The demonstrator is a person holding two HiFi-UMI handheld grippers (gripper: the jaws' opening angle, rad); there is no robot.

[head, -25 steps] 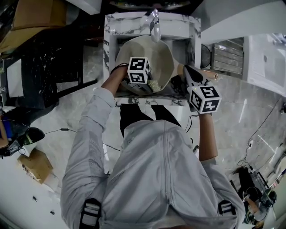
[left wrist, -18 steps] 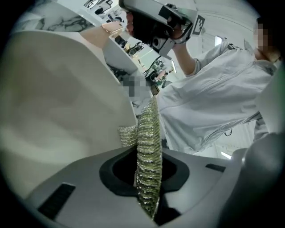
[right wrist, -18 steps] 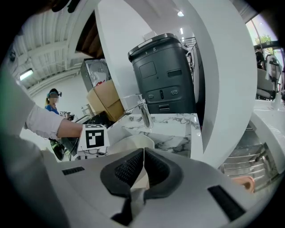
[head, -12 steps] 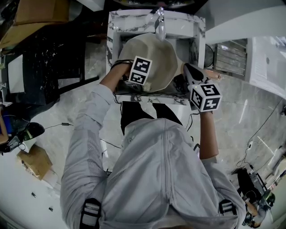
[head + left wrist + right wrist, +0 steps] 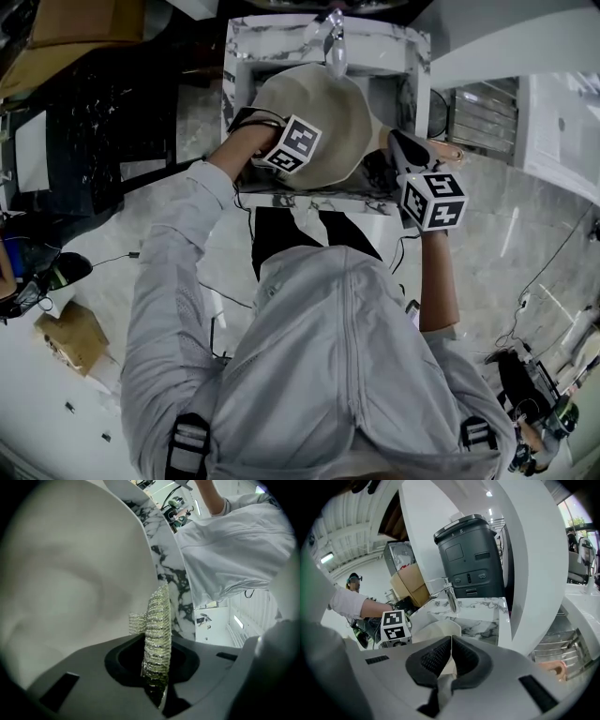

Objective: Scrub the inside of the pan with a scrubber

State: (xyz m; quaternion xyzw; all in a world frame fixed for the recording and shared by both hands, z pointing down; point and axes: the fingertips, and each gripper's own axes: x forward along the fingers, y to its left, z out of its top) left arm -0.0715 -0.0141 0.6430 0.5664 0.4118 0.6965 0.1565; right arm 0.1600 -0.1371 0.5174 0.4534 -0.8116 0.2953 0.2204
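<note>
L gripper (image 5: 156, 667) is pinching a silvery mesh scrubber (image 5: 157, 620) between its jaws, w/ the scrubber standing on edge right at the inner wall of the beige pan (image 5: 70, 573), near its rim. R gripper (image 5: 451, 654) is pressing its jaws together on a thin pale strip, apparently the pan's right side; can't tell if rim or handle. The pan is sitting tilted in the marble-edged sink (image 5: 415, 66), just below the chrome faucet (image 5: 330, 42). A dark grey appliance (image 5: 471, 557) is standing beyond the counter.
</note>
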